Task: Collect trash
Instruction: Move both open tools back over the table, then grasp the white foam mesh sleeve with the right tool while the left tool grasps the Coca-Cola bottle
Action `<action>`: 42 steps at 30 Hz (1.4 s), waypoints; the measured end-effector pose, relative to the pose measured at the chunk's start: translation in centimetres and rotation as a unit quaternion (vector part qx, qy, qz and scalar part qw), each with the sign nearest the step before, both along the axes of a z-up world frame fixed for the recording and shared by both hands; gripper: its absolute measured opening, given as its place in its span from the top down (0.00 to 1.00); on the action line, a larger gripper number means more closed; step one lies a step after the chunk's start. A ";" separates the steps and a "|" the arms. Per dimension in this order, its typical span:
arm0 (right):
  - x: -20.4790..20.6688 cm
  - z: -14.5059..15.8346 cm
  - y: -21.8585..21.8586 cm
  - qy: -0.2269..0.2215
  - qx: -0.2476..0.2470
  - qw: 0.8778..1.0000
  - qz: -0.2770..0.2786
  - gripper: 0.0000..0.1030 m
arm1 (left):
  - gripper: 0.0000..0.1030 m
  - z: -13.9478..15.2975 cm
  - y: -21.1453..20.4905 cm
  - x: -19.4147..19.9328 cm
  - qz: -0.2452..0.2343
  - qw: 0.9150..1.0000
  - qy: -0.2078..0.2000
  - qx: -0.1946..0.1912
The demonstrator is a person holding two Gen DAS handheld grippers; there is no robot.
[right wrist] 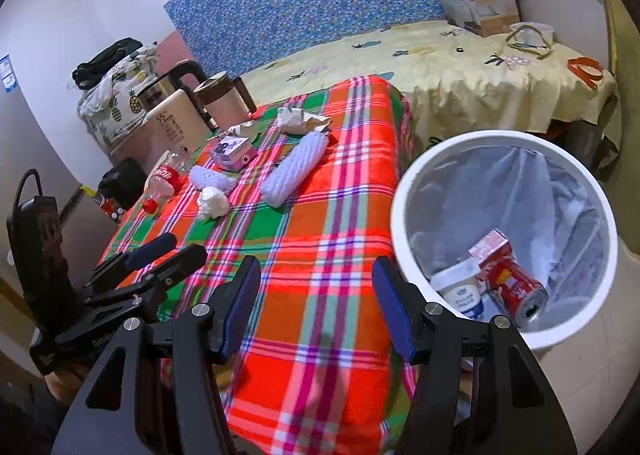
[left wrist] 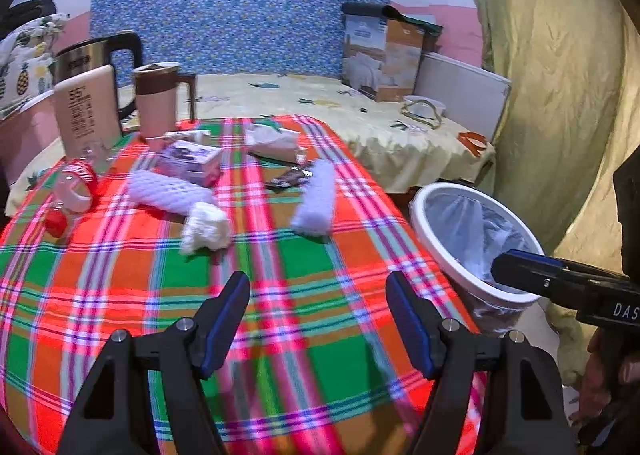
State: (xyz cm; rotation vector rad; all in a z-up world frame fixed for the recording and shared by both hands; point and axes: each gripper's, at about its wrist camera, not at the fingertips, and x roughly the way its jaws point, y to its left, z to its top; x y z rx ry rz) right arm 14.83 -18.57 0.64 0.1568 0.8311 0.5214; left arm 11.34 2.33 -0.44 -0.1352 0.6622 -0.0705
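We use the white bin (right wrist: 504,239) as our landmark: it stands just beside the bench's (right wrist: 320,295) right edge, lined with a pale bag. Inside it lie a red can (right wrist: 516,287), a white cup (right wrist: 464,295) and a small carton (right wrist: 490,245). Our right gripper (right wrist: 316,295) hangs over the plaid cloth just left of the bin, its fingers spread wide and grasping nothing. Our left gripper (left wrist: 318,313) hovers further left of the bin over the same cloth, fingers likewise released and empty.

Trash left on the bench, all well left of the bin and beyond both grippers: a white foam sleeve (left wrist: 314,197), a second foam sleeve (left wrist: 168,191), a crumpled tissue (left wrist: 206,225), a small purple box (left wrist: 188,161), crumpled paper (left wrist: 272,141), dark wrappers (left wrist: 288,177) and a plastic bottle (left wrist: 74,187) lying on its side at the far left edge.
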 end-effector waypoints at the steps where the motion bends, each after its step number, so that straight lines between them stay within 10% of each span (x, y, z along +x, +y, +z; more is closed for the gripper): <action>1: 0.1 0.1 0.3 0.000 0.000 1.000 0.002 0.42 | 0.30 0.0 0.6 0.0 0.007 1.000 -0.001 0.001; 42: 10.1 -3.2 8.6 0.047 -0.038 0.998 -0.001 0.42 | 0.25 -0.4 22.8 9.8 0.155 0.985 0.021 0.073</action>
